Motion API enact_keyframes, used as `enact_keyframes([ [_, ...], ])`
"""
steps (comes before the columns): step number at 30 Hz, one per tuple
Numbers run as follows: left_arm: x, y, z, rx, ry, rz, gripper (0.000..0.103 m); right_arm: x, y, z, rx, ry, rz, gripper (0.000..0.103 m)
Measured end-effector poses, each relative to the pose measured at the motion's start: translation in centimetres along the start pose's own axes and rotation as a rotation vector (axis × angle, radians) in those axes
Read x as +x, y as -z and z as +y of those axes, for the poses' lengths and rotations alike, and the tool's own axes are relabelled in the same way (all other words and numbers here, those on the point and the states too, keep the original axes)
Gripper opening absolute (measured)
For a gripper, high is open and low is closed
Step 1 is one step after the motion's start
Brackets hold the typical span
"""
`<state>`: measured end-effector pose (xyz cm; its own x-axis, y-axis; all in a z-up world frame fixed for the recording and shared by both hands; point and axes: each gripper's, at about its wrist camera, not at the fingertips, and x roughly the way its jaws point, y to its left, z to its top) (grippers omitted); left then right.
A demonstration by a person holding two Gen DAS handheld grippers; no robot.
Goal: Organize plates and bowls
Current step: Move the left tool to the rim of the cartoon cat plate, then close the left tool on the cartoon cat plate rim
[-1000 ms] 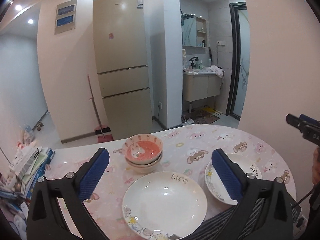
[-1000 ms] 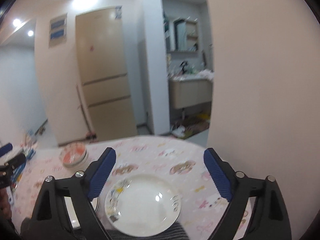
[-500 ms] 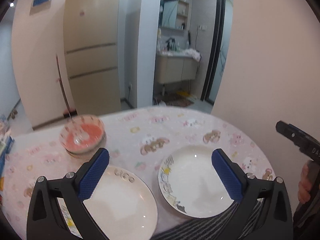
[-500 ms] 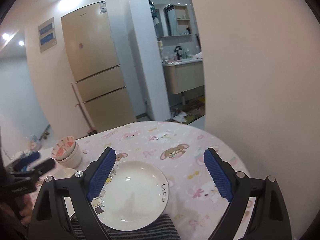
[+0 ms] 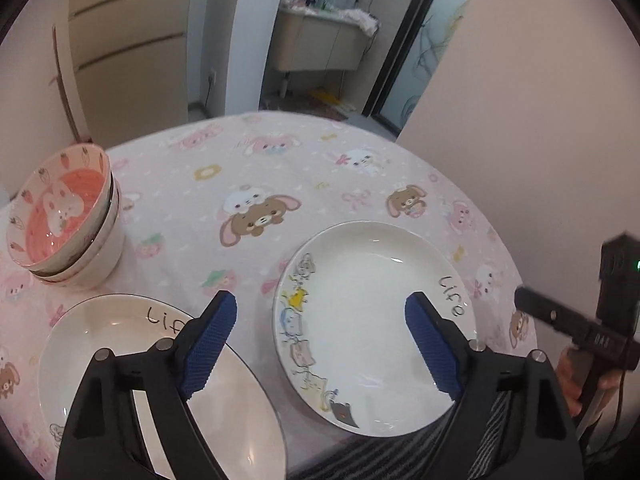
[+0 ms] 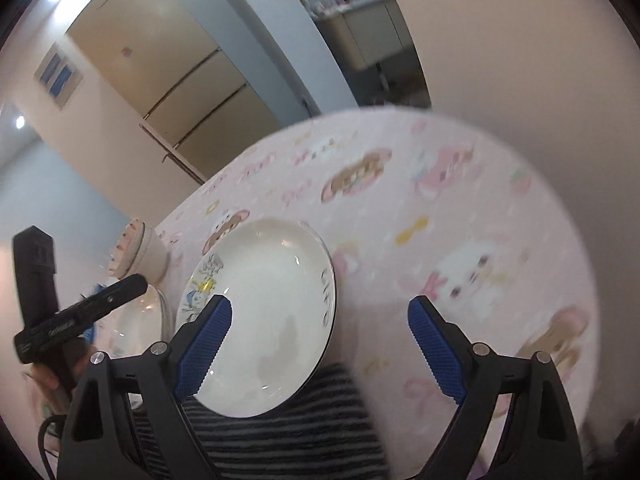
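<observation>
Two white plates marked "Life" lie on a round table with a pink cartoon cloth (image 5: 280,168). The right plate (image 5: 372,320) has cartoon drawings on its left rim and also shows in the right wrist view (image 6: 272,312). The left plate (image 5: 132,360) lies partly under my left finger. A stack of bowls (image 5: 68,220), the top one pink inside, stands at the far left; it shows as well in the right wrist view (image 6: 138,252). My left gripper (image 5: 320,344) is open and empty above the right plate. My right gripper (image 6: 320,344) is open and empty over that plate's right rim.
A pale wall (image 5: 540,100) runs close along the table's right side. A fridge (image 6: 168,68) and a bathroom doorway (image 5: 320,32) lie beyond the table. Striped clothing (image 6: 280,432) shows at the near edge.
Both grippers have dropped lower and tilted down toward the table. The left one swung right, from the left plate to over the right plate. Both stayed open.
</observation>
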<state>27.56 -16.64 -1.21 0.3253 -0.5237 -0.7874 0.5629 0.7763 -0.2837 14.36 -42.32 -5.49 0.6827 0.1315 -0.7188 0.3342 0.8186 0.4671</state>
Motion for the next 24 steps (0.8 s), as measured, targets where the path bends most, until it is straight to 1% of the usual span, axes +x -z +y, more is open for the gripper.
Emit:
enact_keyframes([
  [1, 0.5, -0.2, 0.5, -0.013, -0.007, 0.02, 0.084, 0.5, 0.4, -0.4, 0.03, -0.012, 0.016, 0.083],
  [2, 0.9, -0.2, 0.8, -0.02, -0.013, 0.038, 0.08, 1.1, 0.7, -0.7, 0.055, -0.019, 0.031, 0.079],
  [4, 2.0, -0.2, 1.6, -0.029, 0.001, 0.087, 0.077, 1.8, 1.0, -1.1, 0.086, -0.03, 0.052, 0.078],
  [6, 2.8, -0.2, 2.1, -0.046, 0.017, 0.11, 0.072, 2.3, 1.3, -1.1, 0.107, -0.035, 0.069, 0.075],
  [7, 3.2, -0.2, 2.3, -0.054, 0.022, 0.118, 0.071, 2.6, 1.5, -1.1, 0.11, -0.036, 0.081, 0.072],
  [8, 3.6, -0.3, 2.5, -0.058, 0.025, 0.125, 0.068, 3.1, 1.5, -0.9, 0.107, -0.04, 0.093, 0.067],
  [10, 4.2, -0.4, 2.5, -0.059, 0.029, 0.142, 0.058, 3.6, 1.6, -0.5, 0.097, -0.044, 0.114, 0.061],
  [11, 4.4, -0.5, 2.5, -0.053, 0.032, 0.148, 0.045, 3.7, 1.7, -0.3, 0.094, -0.045, 0.125, 0.055],
  [12, 4.7, -0.8, 2.5, -0.047, 0.031, 0.151, 0.039, 4.1, 1.8, -0.1, 0.091, -0.053, 0.138, 0.052],
  [13, 5.0, -0.9, 2.3, -0.039, 0.027, 0.154, 0.039, 4.1, 1.7, -0.1, 0.089, -0.06, 0.148, 0.047],
  [16, 6.0, -0.9, 2.1, -0.035, 0.026, 0.187, 0.038, 4.9, 1.9, 0.2, 0.089, -0.062, 0.179, 0.042],
  [18, 6.7, -0.7, 2.1, -0.041, 0.04, 0.212, 0.03, 5.0, 1.9, 0.2, 0.093, -0.05, 0.182, 0.039],
  [21, 7.5, -0.5, 2.1, -0.045, 0.037, 0.231, 0.026, 5.0, 2.1, -0.3, 0.116, -0.054, 0.183, 0.032],
  [22, 7.7, -0.5, 2.2, -0.047, 0.04, 0.238, 0.026, 5.1, 2.1, -0.6, 0.129, -0.06, 0.187, 0.028],
  [24, 7.8, -0.4, 2.0, -0.035, 0.027, 0.241, 0.024, 5.5, 2.4, -1.5, 0.182, -0.095, 0.214, 0.022],
])
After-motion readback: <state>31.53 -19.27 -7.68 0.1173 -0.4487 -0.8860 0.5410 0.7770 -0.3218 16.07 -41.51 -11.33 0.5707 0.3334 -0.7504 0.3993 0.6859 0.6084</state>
